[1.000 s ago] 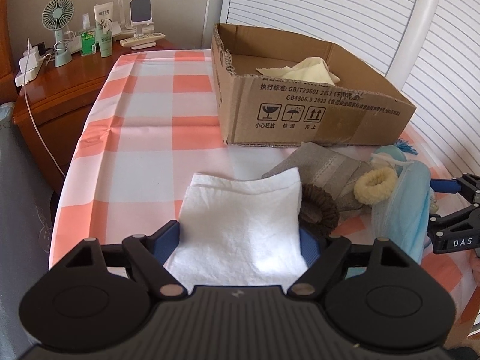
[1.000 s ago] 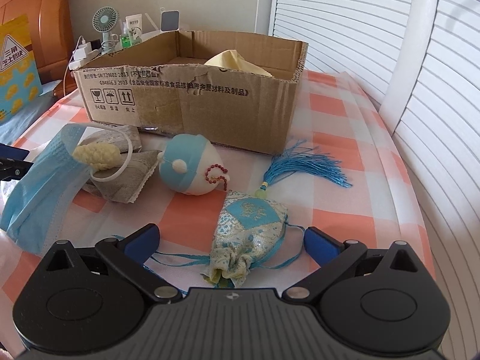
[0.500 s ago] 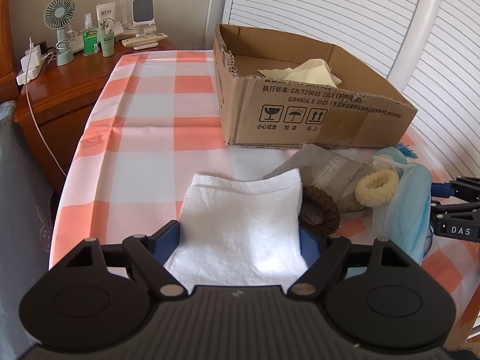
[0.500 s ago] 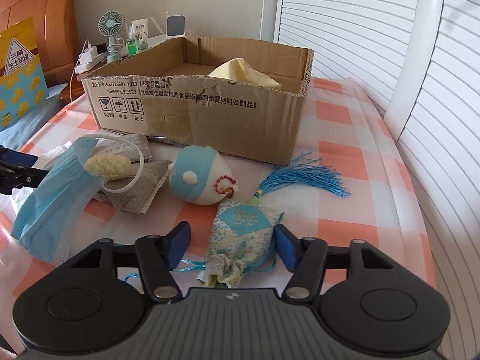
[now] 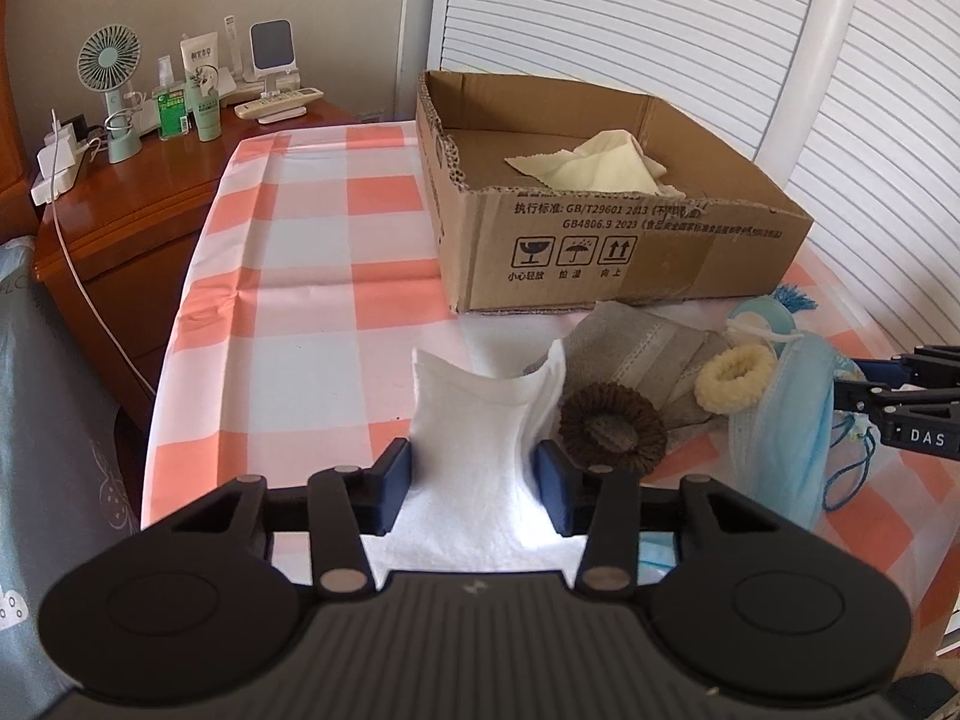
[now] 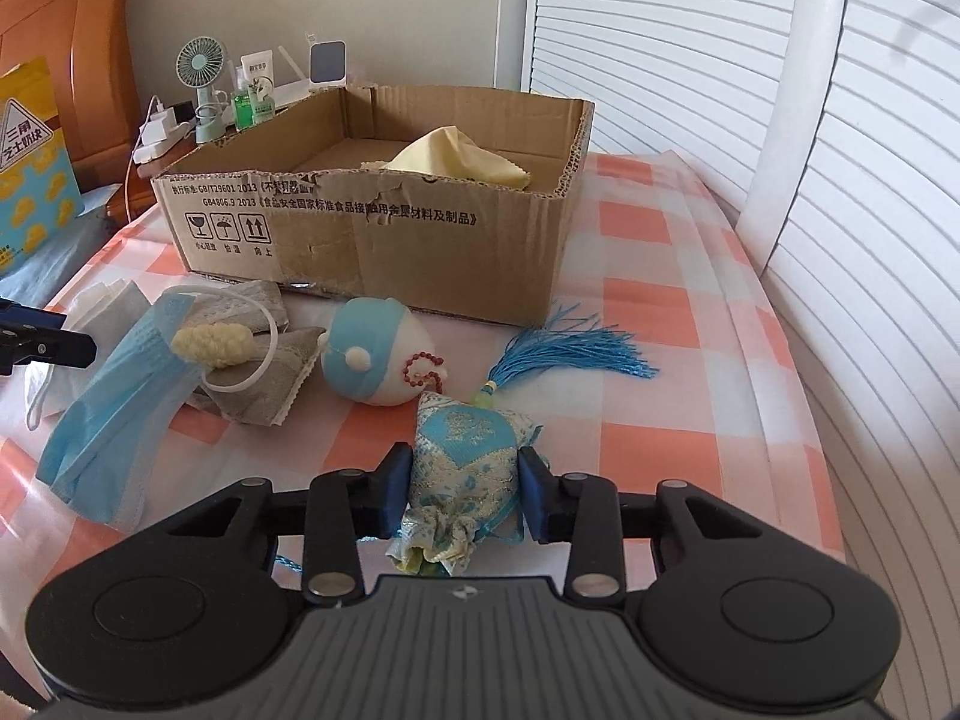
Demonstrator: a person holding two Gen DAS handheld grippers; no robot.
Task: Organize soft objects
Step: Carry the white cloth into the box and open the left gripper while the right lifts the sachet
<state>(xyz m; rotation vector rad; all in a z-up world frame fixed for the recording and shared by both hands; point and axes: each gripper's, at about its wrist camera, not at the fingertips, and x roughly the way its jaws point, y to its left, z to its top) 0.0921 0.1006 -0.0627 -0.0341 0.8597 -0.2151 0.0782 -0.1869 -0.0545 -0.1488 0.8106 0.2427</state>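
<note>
Behind sachet [image 6: 465, 456]: ball [image 6: 372, 354] (box [image 6: 384, 240] beyond)

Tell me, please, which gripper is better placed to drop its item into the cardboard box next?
Probably right. The right gripper, just closed, pinches the brocade sachet near the cardboard box. The left gripper, just closed on the white cloth, sits farther back.

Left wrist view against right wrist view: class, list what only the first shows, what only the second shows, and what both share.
Only the left wrist view: the brown scrunchie, and the left claw pinching the white cloth.

Only the right wrist view: the right claw squeezing the blue brocade sachet, and the round plush seen whole.

Both: the cardboard box holding a yellow cloth, the blue face mask, the cream scrunchie.
</note>
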